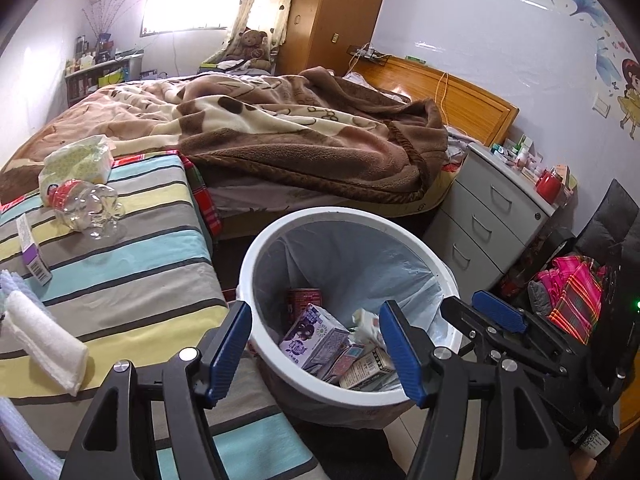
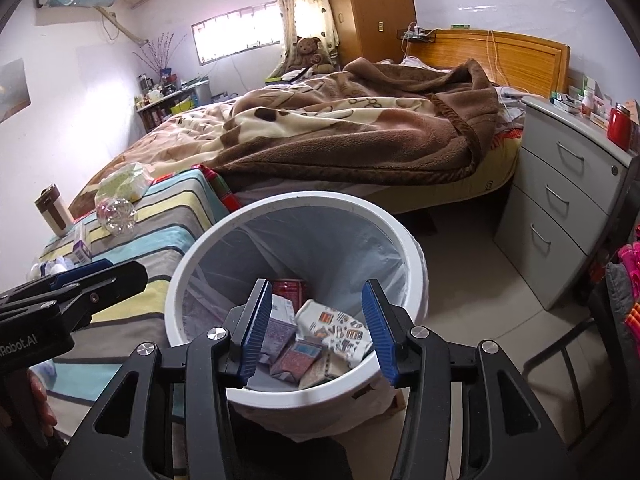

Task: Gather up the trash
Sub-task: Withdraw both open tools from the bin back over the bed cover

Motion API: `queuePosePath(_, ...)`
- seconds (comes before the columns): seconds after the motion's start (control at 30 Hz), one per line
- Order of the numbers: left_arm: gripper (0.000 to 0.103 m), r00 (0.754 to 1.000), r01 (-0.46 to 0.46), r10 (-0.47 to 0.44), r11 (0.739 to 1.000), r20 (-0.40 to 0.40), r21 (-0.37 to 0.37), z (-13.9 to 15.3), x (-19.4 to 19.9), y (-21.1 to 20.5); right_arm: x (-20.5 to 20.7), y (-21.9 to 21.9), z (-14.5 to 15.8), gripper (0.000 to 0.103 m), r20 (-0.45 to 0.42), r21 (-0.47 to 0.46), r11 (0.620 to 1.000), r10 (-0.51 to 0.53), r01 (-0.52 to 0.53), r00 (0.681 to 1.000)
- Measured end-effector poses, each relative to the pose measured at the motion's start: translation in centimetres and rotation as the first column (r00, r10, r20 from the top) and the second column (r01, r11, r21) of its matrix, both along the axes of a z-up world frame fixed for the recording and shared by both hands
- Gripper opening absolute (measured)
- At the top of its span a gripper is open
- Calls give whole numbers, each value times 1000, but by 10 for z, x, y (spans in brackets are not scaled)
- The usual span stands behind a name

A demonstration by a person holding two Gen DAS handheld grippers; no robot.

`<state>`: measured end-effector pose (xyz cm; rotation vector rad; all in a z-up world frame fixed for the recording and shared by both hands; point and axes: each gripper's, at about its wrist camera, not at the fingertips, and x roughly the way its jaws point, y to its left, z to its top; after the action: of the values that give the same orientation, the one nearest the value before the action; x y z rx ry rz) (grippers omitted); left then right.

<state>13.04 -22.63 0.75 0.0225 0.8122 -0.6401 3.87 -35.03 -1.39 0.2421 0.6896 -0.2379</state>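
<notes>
A white trash bin (image 1: 256,248) with a pale blue liner stands on the floor beside the striped surface; it also shows in the right wrist view (image 2: 224,220). Inside lie a red can (image 1: 304,296), a purple carton (image 1: 312,334) and several small boxes. My left gripper (image 1: 316,350) is open and empty above the bin's near rim. My right gripper (image 2: 316,330) is open and empty over the bin's inside. On the striped surface lie a crushed clear bottle (image 1: 86,208), a tissue pack (image 1: 78,160) and a purple box (image 1: 34,250).
The striped cloth surface (image 1: 132,264) is on the left, with a white folded cloth (image 1: 44,344) on it. A bed with a brown blanket (image 1: 280,128) is behind. Grey drawers (image 2: 560,220) stand at the right. A brown and white cup (image 2: 54,210) stands at the far left.
</notes>
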Motion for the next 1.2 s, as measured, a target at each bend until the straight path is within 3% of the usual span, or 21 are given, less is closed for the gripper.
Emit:
queuePosePath(0.7, 66, 981, -191, 191, 982, 33, -15, 14, -26, 100, 7, 54, 7, 50, 64, 8, 991, 133, -134, 989)
queuePosePath(1.2, 69, 899, -438, 438, 898, -5, 40, -11, -36, 199, 29, 103, -1, 57, 60, 37, 948, 315, -317, 947)
